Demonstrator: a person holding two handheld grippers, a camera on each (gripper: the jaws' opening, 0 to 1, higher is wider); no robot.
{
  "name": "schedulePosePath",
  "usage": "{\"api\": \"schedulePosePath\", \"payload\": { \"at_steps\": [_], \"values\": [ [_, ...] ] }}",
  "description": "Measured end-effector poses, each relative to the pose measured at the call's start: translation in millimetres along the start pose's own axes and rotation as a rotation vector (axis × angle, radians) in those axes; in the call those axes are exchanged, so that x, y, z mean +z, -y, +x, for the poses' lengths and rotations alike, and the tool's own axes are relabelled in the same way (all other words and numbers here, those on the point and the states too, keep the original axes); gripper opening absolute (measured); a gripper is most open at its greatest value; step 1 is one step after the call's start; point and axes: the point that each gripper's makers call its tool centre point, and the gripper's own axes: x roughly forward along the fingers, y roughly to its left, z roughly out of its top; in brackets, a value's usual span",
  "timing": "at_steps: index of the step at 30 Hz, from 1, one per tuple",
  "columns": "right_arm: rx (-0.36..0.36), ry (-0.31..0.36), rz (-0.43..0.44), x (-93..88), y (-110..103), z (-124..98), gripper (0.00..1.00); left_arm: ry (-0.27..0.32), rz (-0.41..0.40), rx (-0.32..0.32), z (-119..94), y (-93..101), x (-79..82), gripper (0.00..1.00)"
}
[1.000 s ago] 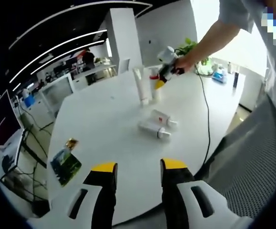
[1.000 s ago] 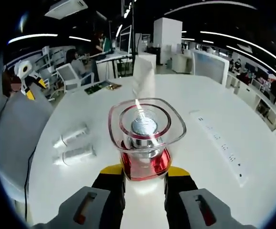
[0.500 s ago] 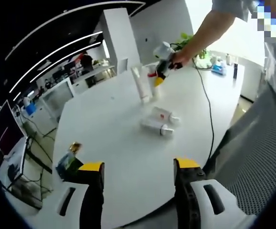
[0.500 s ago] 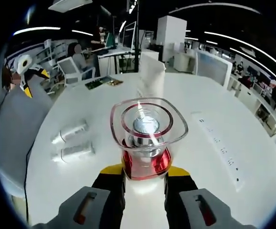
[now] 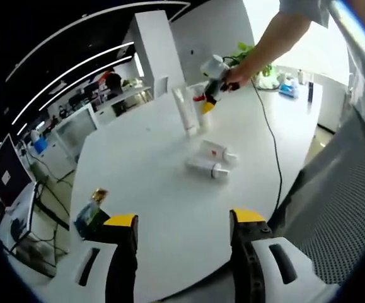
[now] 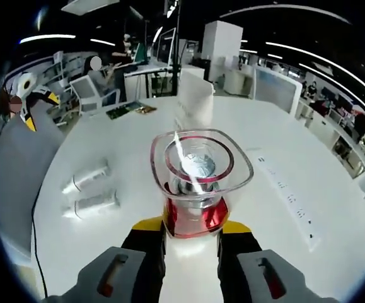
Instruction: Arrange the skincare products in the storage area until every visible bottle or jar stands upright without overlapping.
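Note:
My right gripper [image 6: 191, 226] is shut on a red bottle [image 6: 195, 211] with a clear square cap, held upright. Just behind it stands a tall white tube [image 6: 193, 104]. Two white bottles [image 6: 86, 178] [image 6: 94, 205] lie on their sides on the white table, left of the red bottle. In the left gripper view the same pair [image 5: 217, 151] [image 5: 206, 168] lies mid-table, the tube [image 5: 186, 113] stands beyond them, and the right gripper [image 5: 210, 88] holds the red bottle [image 5: 200, 98] beside the tube. My left gripper [image 5: 183, 218] is open over the near table edge, holding nothing.
A green booklet [image 5: 89, 216] lies near the table's left edge, beside my left jaw. A white power strip [image 6: 289, 202] runs along the table right of the red bottle. A black cable [image 5: 272, 145] trails across the table's right side. A person's grey clothing [image 5: 333, 208] borders the table.
My left gripper's jaws have spread wider and its view has pulled back from the table. The right gripper still grips the red bottle, shifted slightly by the tube.

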Motion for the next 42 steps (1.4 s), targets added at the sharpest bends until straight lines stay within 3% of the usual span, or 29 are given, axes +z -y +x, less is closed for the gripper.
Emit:
{"api": "schedulePosePath", "payload": {
  "at_steps": [11, 22, 38, 42],
  "values": [
    [-0.001, 0.056, 0.011, 2.1, -1.1, 1.5, 0.25, 0.012, 0.005, 0.005, -2.3, -0.7, 2.3, 0.52],
    [0.042, 0.072, -0.043, 6.4, -1.6, 5.3, 0.24, 0.009, 0.005, 0.002, -2.1, -0.2, 1.6, 0.49],
    [0.087, 0.16, 0.022, 10.3, -3.2, 11.2, 0.24, -0.009, 0.004, 0.0, -0.4, 0.6, -2.0, 0.47],
    [0.091, 0.156, 0.013, 12.3, -2.8, 11.7, 0.24, -0.016, 0.007, -0.004, 0.3, 1.4, -3.4, 0.47]
  ]
}}
